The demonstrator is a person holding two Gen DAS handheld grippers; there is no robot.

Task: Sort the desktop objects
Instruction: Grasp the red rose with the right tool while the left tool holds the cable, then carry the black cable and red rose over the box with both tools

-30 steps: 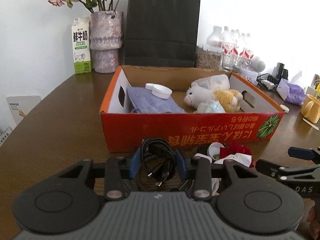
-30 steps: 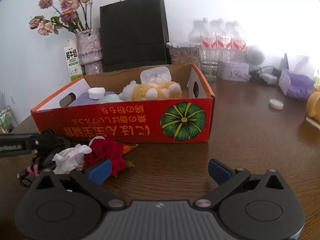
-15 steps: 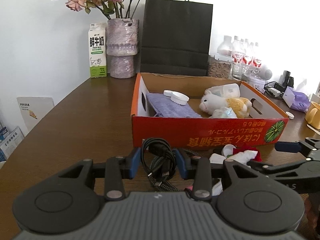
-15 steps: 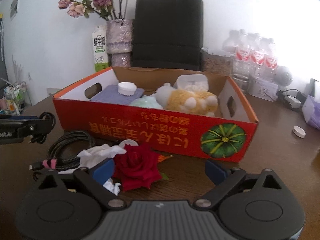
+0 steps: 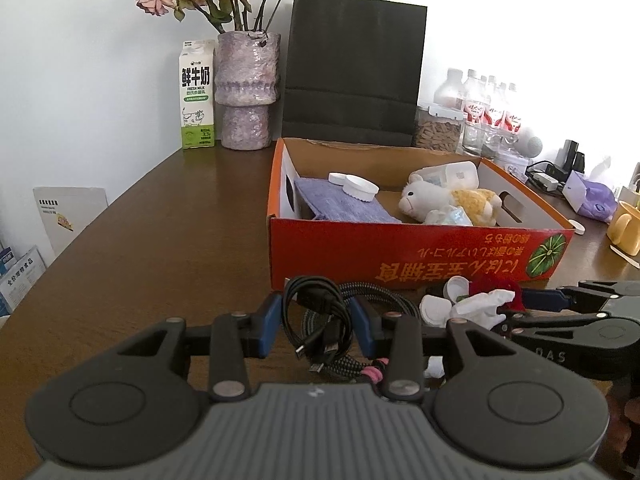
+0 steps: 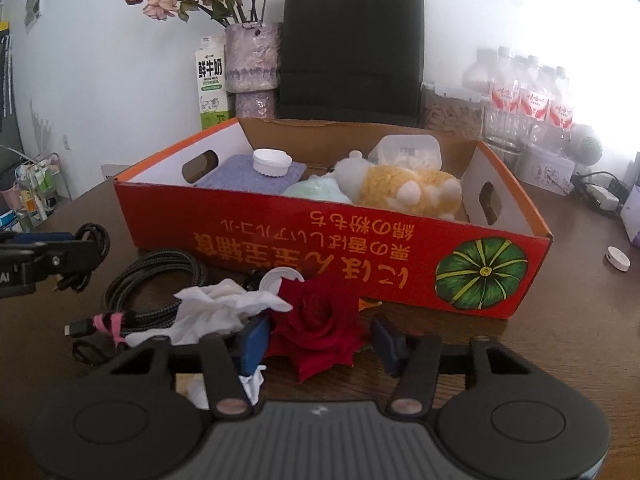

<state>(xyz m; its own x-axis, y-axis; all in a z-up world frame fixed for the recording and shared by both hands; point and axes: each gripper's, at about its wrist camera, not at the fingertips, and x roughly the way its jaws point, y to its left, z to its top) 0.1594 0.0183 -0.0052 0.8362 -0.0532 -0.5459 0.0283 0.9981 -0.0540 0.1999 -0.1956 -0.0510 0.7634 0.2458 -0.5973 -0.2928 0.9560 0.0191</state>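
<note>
Gripping a coiled black cable [image 5: 316,312], the left tongs [image 5: 316,322] likely need to lift it into the red box [image 5: 420,258], while the right tongs [image 6: 318,340] straddle a red rose [image 6: 316,320], not yet closed.

"FRESH MILK" on milk carton [image 5: 196,94]

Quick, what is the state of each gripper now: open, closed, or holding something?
Left gripper: closed on the black cable, lifted off the table.
Right gripper: open, its fingers on both sides of the red rose, not yet clamped.
</note>
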